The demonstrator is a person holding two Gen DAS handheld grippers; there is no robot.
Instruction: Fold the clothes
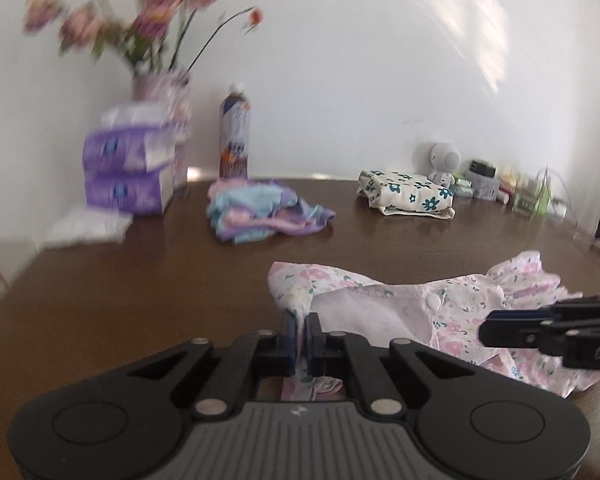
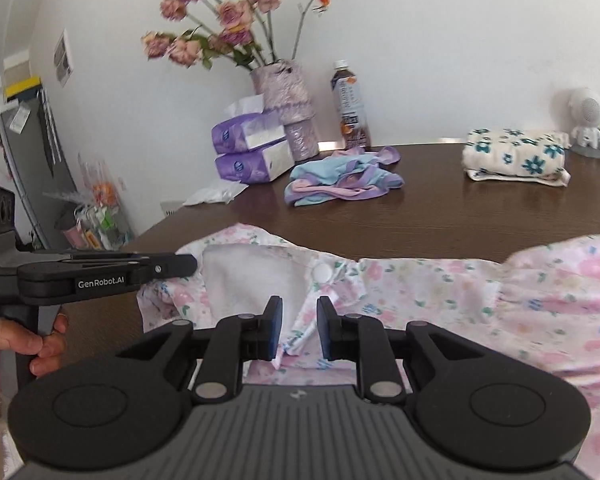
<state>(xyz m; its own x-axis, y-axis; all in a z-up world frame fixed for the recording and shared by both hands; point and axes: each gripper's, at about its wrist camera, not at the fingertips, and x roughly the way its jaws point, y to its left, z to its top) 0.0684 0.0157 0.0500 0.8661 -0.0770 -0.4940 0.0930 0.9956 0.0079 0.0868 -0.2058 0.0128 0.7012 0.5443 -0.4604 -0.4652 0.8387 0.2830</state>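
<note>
A pink floral garment (image 1: pixel 400 312) (image 2: pixel 480 300) with a white snap button lies crumpled on the dark wooden table (image 1: pixel 140 280) (image 2: pixel 420 216). My left gripper (image 1: pixel 300 326) is shut on a fold of its left edge; the same gripper enters the right wrist view from the left, its fingers (image 2: pixel 176 266) pinching the cloth. My right gripper (image 2: pixel 299 320) stands open just over the garment's button placket, cloth showing between its blue pads. Its fingers (image 1: pixel 512 330) reach in from the right in the left wrist view.
A crumpled blue, pink and purple garment (image 1: pixel 260 212) (image 2: pixel 340 184) lies mid-table. A folded cream garment with teal flowers (image 1: pixel 408 196) (image 2: pixel 516 158) sits at the back right. Tissue packs (image 1: pixel 128 176) (image 2: pixel 252 152), a flower vase (image 2: pixel 288 108), a bottle (image 1: pixel 235 136) (image 2: pixel 350 108) and a white figurine (image 1: pixel 444 160) (image 2: pixel 586 120) line the wall. A hand (image 2: pixel 28 344) holds the left gripper.
</note>
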